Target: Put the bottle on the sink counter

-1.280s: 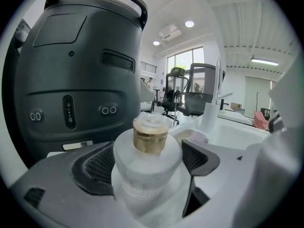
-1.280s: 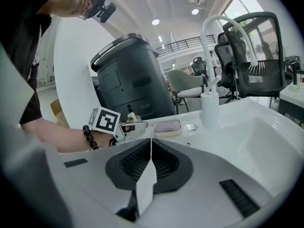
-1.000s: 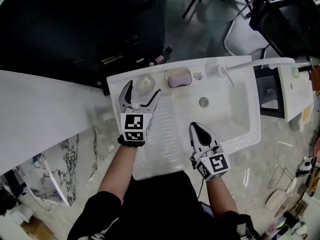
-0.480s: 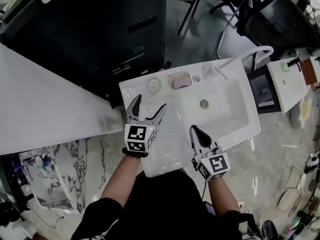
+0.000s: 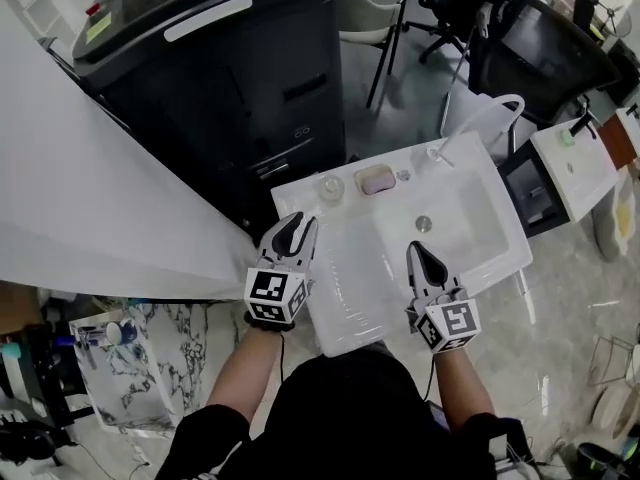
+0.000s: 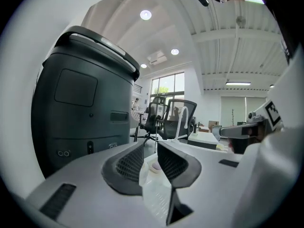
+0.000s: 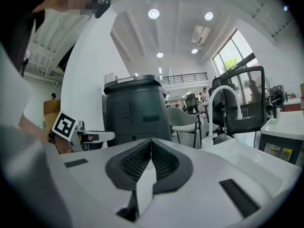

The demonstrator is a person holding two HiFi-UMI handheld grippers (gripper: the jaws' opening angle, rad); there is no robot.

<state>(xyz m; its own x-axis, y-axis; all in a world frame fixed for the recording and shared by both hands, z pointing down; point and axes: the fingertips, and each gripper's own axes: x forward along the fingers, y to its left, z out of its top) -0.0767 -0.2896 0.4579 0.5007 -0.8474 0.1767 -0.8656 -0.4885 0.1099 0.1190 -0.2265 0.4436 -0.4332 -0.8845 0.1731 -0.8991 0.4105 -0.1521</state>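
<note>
- The white moulded sink counter (image 5: 352,273) already carries the bottle on its back ledge. I judge the placing done, so only a clean retreat is left.
- The left gripper (image 5: 296,226) hovers at the counter's left edge, near the bottle but apart from it. Its fingers (image 6: 127,167) are closing with nothing between them. It is best drawn straight back toward the body, without swinging sideways.
- The right gripper (image 5: 414,250) hangs over the counter's front, fingers (image 7: 137,163) pressed together and empty. It should stay put.
- The small clear round bottle (image 5: 331,187) sits just beside the pink soap dish (image 5: 376,180), so a nudge could knock one into the other.
</note>
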